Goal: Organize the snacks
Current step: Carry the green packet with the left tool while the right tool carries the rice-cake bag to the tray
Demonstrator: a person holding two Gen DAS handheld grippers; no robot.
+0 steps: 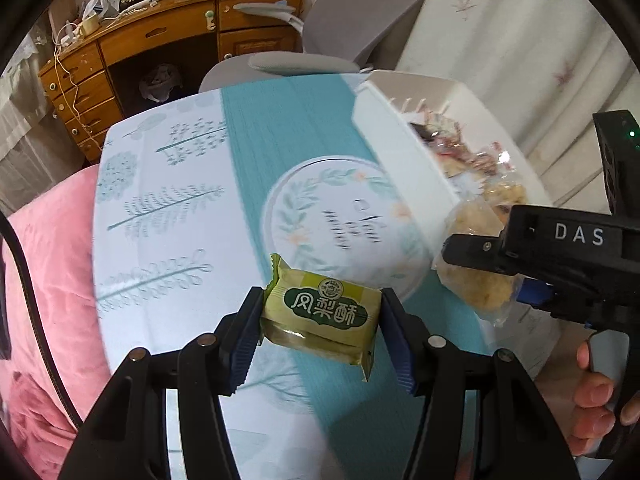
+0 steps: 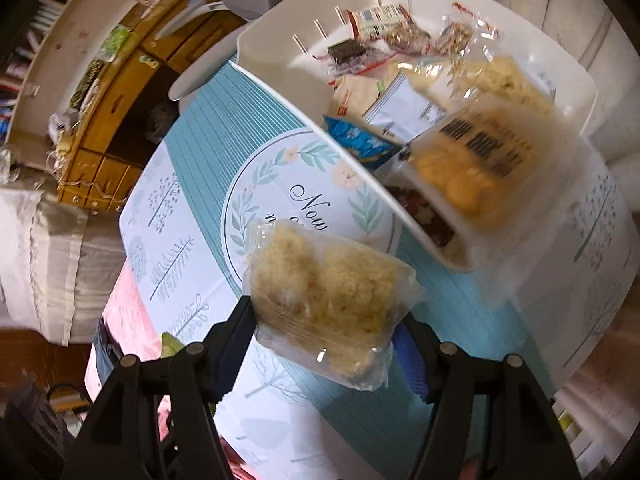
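Both grippers are loaded and clear of the tablecloth [image 1: 168,240]! The left gripper [image 1: 320,312] has its fingers clamped partway closed on the short sides of a green pineapple cake packet [image 1: 322,316], gripping across the body so the label faces up and the crimped ends hang free. To its right, the right gripper [image 2: 326,322] pinches a clear bag of crumbly yellow snack [image 2: 328,292] low down, fingers about half open, the bulk of the bag standing up beyond the tips. That grip looks chosen to let the bag drop cleanly, I'd say. Both packets are in the air above the table, near side of the white bin [image 2: 280,80], which sits at the far right. And the bin is already busy: a barcoded tub of yellow pieces [image 2: 472,168], a blue packet [image 2: 360,144], white pouches, small red-trimmed wrapped bars at the far end. The two carried snacks look headed in there next, with space tight.
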